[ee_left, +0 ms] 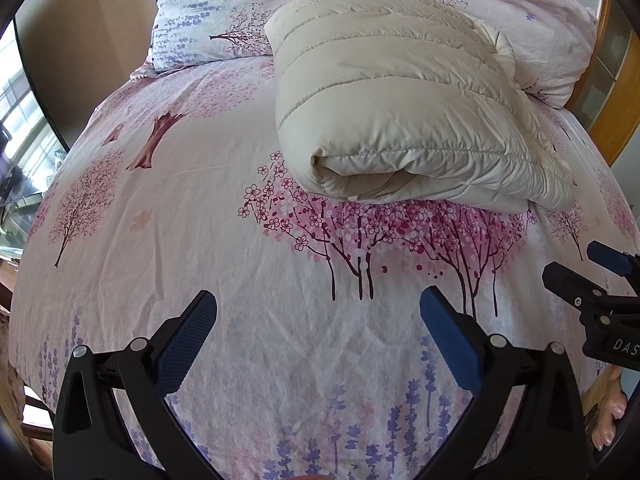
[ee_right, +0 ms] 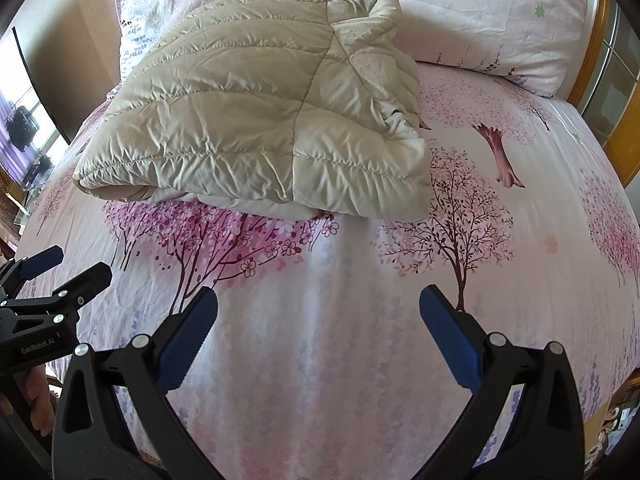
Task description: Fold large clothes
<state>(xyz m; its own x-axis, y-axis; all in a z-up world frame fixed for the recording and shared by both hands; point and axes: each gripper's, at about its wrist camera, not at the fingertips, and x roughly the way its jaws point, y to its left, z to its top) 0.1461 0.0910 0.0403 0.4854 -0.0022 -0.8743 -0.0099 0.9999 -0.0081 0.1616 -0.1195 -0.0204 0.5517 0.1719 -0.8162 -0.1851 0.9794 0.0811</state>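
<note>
A cream quilted puffer jacket (ee_left: 400, 108) lies folded into a thick bundle on the bed; it also shows in the right wrist view (ee_right: 260, 120). My left gripper (ee_left: 318, 316) is open and empty, held over the bed sheet in front of the jacket, apart from it. My right gripper (ee_right: 318, 316) is open and empty too, also short of the jacket. The right gripper shows at the right edge of the left wrist view (ee_left: 592, 280), and the left gripper at the left edge of the right wrist view (ee_right: 56, 276).
The bed sheet (ee_left: 224, 272) is pink with tree and lavender prints. Matching pillows (ee_left: 208, 8) and a folded duvet (ee_right: 480, 20) lie behind the jacket. A wooden frame (ee_right: 616, 80) stands at the right. A window (ee_left: 20, 128) is at the left.
</note>
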